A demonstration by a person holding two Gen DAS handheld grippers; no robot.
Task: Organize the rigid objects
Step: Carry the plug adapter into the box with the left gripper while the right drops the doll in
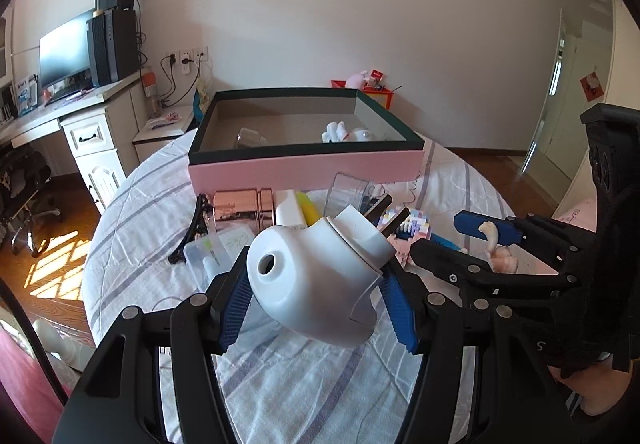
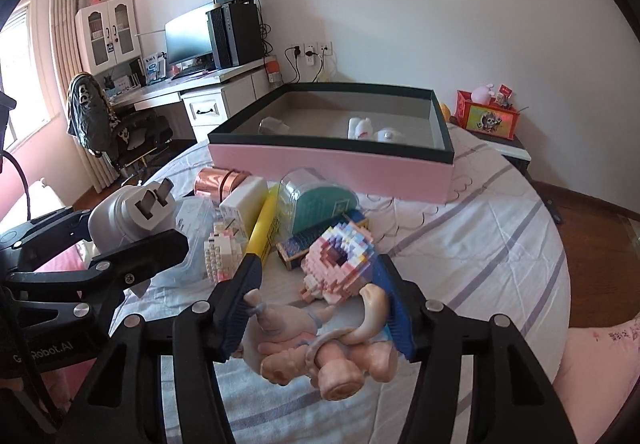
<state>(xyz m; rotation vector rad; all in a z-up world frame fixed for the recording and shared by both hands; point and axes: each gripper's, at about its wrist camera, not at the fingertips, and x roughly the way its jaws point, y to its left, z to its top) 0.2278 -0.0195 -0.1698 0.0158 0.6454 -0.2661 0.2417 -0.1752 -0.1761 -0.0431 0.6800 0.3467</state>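
My left gripper (image 1: 316,296) is shut on a white plug-in device (image 1: 320,276) with metal prongs, held above the round table; it also shows in the right wrist view (image 2: 128,212). My right gripper (image 2: 316,308) is shut on a pink figurine (image 2: 316,344); it shows in the left wrist view (image 1: 468,240). The pink box (image 1: 304,164) with a dark rim stands at the table's far side, open, also in the right wrist view (image 2: 332,164). It holds a clear item (image 2: 272,124) and white items (image 2: 360,128).
Loose items lie in front of the box: a copper tin (image 2: 218,180), a yellow tube (image 2: 266,224), a clear teal case (image 2: 316,204), brick models (image 2: 340,264), a white block (image 2: 244,204). A desk with monitor (image 1: 64,48) stands at left.
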